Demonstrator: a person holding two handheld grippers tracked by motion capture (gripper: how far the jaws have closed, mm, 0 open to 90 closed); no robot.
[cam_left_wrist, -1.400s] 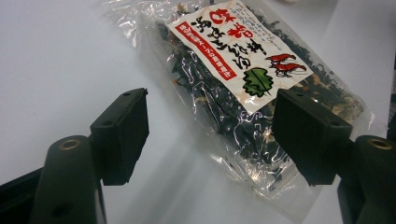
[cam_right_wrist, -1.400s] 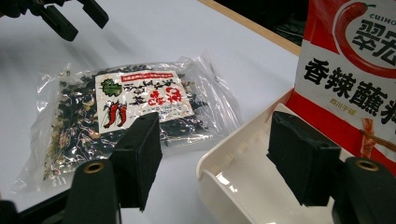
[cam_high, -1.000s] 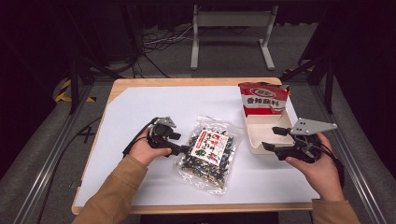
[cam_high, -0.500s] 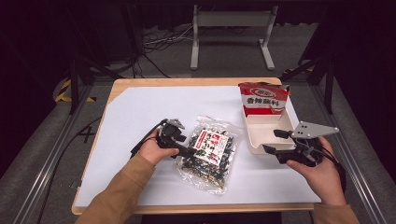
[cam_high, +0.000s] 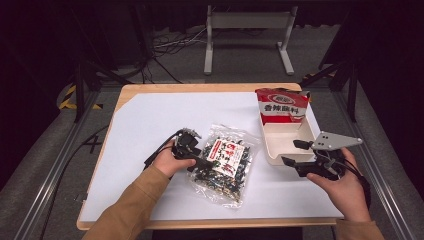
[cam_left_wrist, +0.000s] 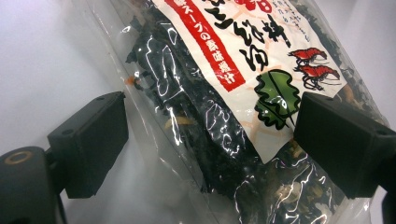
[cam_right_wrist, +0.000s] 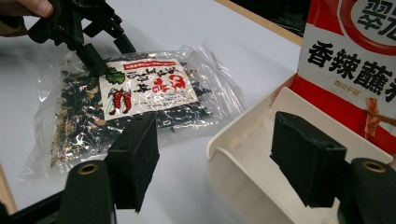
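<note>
White table (cam_high: 150, 125), seaweed bag (cam_high: 225, 162) straddled by wide-open left gripper (cam_high: 202, 162), jaws just opened, right gripper (cam_high: 295, 154) spread empty at tray (cam_high: 285, 137)

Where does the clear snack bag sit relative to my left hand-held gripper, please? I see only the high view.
Observer: In the left gripper view, the clear snack bag lies between the open jaws of the left hand-held gripper; the pads do not press it.
Operator: And the right one?
Observer: The right hand-held gripper is open, with the rim of the white tray between its jaws.
Operator: What is in the tray?
Observer: A red and white packet stands at its far end.
</note>
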